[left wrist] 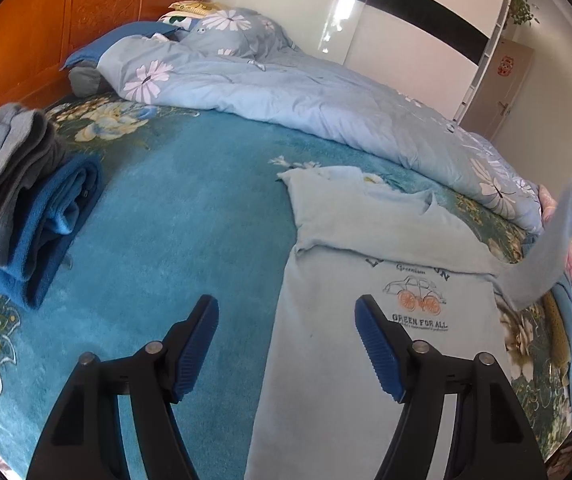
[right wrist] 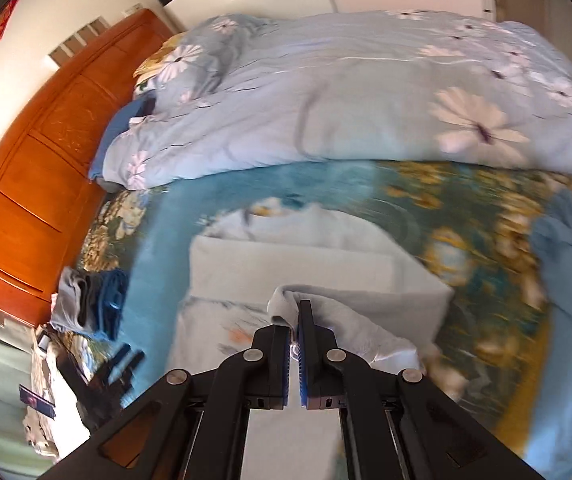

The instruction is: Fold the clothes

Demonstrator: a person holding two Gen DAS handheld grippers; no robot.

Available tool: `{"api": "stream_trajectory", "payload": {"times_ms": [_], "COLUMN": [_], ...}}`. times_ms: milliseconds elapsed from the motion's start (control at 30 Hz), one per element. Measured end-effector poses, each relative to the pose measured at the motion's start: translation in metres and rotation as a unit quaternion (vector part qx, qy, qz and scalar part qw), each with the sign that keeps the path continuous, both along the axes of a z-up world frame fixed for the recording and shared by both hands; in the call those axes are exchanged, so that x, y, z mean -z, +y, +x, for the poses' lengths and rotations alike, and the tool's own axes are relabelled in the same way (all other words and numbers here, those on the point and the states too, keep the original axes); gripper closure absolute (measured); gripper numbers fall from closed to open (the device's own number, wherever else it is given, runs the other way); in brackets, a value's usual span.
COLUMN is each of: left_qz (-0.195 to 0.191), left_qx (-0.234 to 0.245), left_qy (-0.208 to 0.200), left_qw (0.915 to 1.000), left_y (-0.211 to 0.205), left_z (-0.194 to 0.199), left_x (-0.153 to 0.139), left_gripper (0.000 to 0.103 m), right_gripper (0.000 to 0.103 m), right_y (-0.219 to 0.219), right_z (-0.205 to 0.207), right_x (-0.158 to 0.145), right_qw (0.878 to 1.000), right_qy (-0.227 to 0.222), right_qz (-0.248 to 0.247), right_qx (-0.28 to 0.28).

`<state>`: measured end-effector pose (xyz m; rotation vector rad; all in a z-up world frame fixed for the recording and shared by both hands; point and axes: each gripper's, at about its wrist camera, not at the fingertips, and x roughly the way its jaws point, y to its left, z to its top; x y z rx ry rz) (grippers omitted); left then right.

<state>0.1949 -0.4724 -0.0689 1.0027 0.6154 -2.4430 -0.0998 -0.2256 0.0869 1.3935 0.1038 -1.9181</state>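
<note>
Left wrist view: the left tongs (left wrist: 286,340) hang spread wide and empty above the bed (left wrist: 174,208), over the left edge of a pale blue shirt (left wrist: 366,360) lying flat on it. The right tongs (right wrist: 296,320) are clamped on the shirt's sleeve (right wrist: 286,300), lifted off the bed. Folded clothes (left wrist: 26,208) sit stacked well apart, near the headboard (left wrist: 46,32).

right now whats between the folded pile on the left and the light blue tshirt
Only bare teal bedspread lies between the folded pile and the light blue T-shirt; the left wrist view shows it. The open left gripper hovers over the shirt's near edge.
</note>
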Motion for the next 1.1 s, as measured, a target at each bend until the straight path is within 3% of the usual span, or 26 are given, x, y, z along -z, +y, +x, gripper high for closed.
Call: {"api": "stream_trajectory", "payload": {"times_ms": [267,433,533,600,667,733,933,1100], "left_qz": [0.005,0.011,0.015,0.019,0.028,0.038,0.097,0.192], "left_qx": [0.004,0.001,0.006,0.012,0.018,0.025,0.054,0.044], "left_qy": [-0.016,-0.028,-0.032,-0.032,-0.029,-0.026,-0.004,0.015], "left_qw": [0.9999,0.9995,0.9994,0.9993,0.999,0.9986,0.9938,0.9802], "left_y": [-0.007,-0.012,-0.01,-0.008,-0.004,0.0,0.012,0.001], "left_z": [-0.003,-0.002,-0.006,-0.01,-0.015,-0.023,-0.054,-0.089], "left_x": [0.012,0.023,0.026,0.028,0.03,0.031,0.035,0.05], "left_gripper": [0.031,0.031,0.031,0.031,0.031,0.031,0.031,0.031], "right_gripper": [0.099,0.096,0.096,0.095,0.082,0.05,0.048,0.044], "right_y": [-0.124,-0.173,-0.187,-0.191,-0.19,-0.188,-0.158,-0.1], "right_z": [0.012,0.033,0.043,0.048,0.053,0.056,0.053,0.051], "right_x": [0.089,0.14,0.155,0.158,0.154,0.148,0.108,0.09], "right_qw": [0.998,0.996,0.995,0.995,0.995,0.995,0.997,0.996], "right_qy": [-0.068,-0.073,-0.066,-0.056,-0.045,-0.033,0.03,0.073], "right_qz": [-0.004,0.032,0.047,0.051,0.045,0.037,-0.006,-0.022], "right_qx": [-0.013,-0.043,-0.058,-0.071,-0.081,-0.089,-0.075,-0.053]}}
